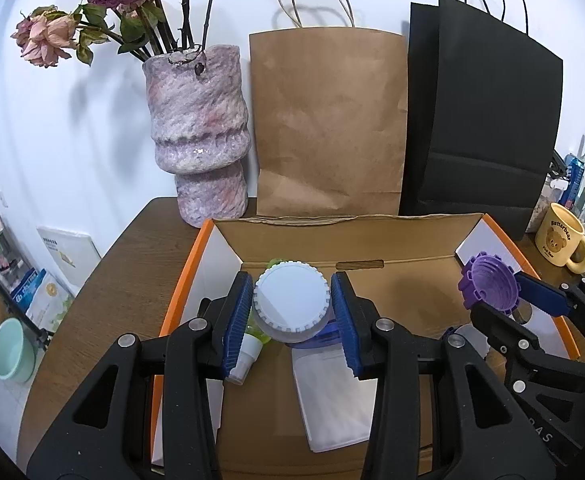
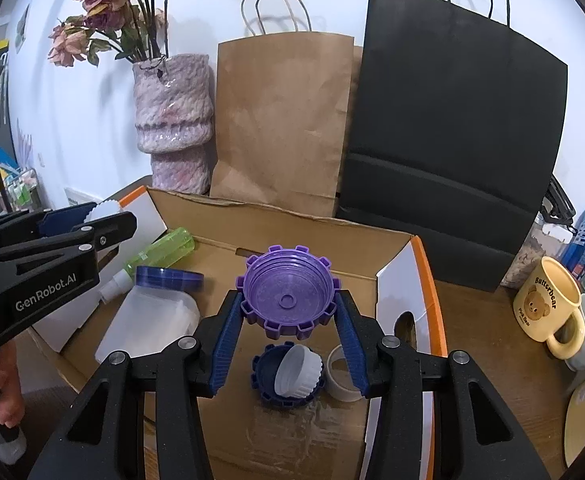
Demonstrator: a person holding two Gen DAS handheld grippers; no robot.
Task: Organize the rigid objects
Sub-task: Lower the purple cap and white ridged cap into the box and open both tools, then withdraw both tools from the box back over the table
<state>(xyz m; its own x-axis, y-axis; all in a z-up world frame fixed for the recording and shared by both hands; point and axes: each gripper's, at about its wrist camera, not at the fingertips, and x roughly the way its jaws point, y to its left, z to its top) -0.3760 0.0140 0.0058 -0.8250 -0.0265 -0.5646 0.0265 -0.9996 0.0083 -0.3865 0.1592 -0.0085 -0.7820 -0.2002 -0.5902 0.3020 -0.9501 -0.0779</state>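
My left gripper (image 1: 290, 312) is shut on a white ridged lid (image 1: 290, 300) and holds it above the open cardboard box (image 1: 372, 236). My right gripper (image 2: 290, 316) is shut on a purple notched lid (image 2: 288, 288), open side facing the camera, above the box's right part; it also shows in the left wrist view (image 1: 488, 284). On the box floor lie a green bottle (image 2: 164, 250), a clear container with a blue lid (image 2: 152, 320), a dark blue lid (image 2: 264, 376) with a white cap (image 2: 298, 372) on it, and a white ring (image 2: 342, 374).
A pink-grey vase (image 1: 198, 132) with dried roses, a brown paper bag (image 1: 328, 120) and a black paper bag (image 1: 480, 120) stand behind the box. A yellow bear mug (image 2: 548, 304) and cans stand to the right on the wooden table (image 1: 104, 300).
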